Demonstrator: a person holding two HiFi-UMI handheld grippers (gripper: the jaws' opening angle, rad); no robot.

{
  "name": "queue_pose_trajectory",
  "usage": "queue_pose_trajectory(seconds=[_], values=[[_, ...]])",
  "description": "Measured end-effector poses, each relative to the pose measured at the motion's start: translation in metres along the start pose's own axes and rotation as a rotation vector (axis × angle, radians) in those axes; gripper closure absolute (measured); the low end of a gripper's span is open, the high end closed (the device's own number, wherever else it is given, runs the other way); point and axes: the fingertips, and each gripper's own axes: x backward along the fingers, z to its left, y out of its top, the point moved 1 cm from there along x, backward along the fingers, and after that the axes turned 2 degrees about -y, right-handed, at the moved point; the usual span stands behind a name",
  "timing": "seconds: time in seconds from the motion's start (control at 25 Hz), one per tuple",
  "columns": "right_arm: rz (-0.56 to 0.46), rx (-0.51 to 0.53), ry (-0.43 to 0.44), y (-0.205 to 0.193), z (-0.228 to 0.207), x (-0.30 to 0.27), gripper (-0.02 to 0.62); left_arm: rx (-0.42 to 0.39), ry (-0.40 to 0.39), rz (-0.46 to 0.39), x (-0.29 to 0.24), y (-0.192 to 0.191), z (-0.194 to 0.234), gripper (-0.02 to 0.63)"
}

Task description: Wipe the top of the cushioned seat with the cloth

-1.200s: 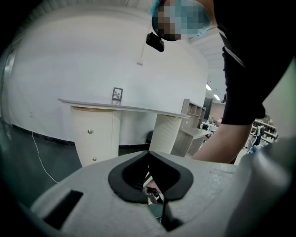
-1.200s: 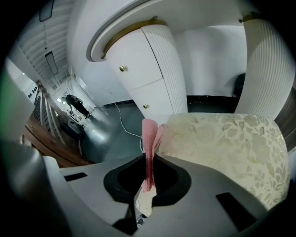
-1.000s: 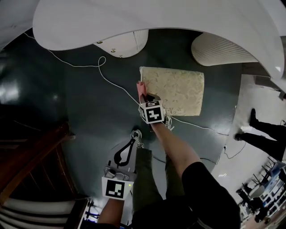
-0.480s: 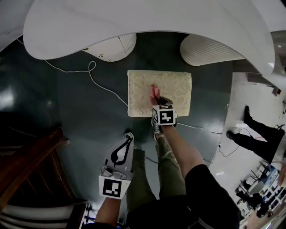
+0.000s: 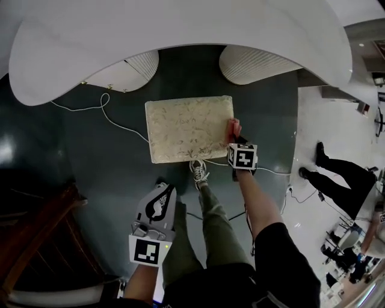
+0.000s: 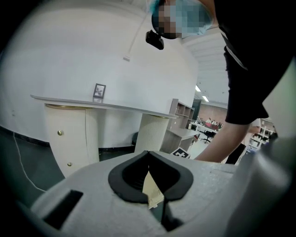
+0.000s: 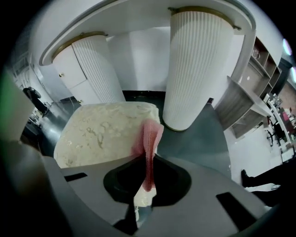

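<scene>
**Seat and cloth**

The cushioned seat [image 5: 189, 128], cream, squarish and faintly patterned, lies flat on the dark floor [image 5: 108, 174]. The pink ribbed cloth [image 5: 233, 128], bunched narrow, stands pinched in the right gripper [image 5: 236, 137] at the seat's right edge

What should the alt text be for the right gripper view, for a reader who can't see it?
The right gripper is shut on a pink cloth that stands up at the right edge of a cream patterned cushioned seat. Behind it, two white ribbed pedestals carry a white counter over a dark floor.
</scene>
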Motion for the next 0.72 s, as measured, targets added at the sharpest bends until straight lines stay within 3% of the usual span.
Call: queue_pose_trajectory(seconds=[0.2, 0.36, 0.52, 0.72], values=[[0.066, -0.019, -0.09, -0.021, -0.048, 0.003, 0.568, -0.013, -0.028, -0.005, -0.015, 0.005, -0.015, 0.588], [0.014, -0.065, -0.081, -0.018, -0.048, 0.015, 0.568, -0.03, -0.041, 0.002, -0.015, 0.006, -0.021, 0.589], [-0.081, -0.054, 0.021, -0.006, 0.0, 0.035, 0.568, -0.025, -0.035, 0.01, -0.003, 0.005, -0.02, 0.589], [-0.134, -0.022, 0.194, -0.005, 0.095, 0.05, 0.568, -0.022, -0.001, 0.008, 0.022, 0.0, -0.008, 0.588]])
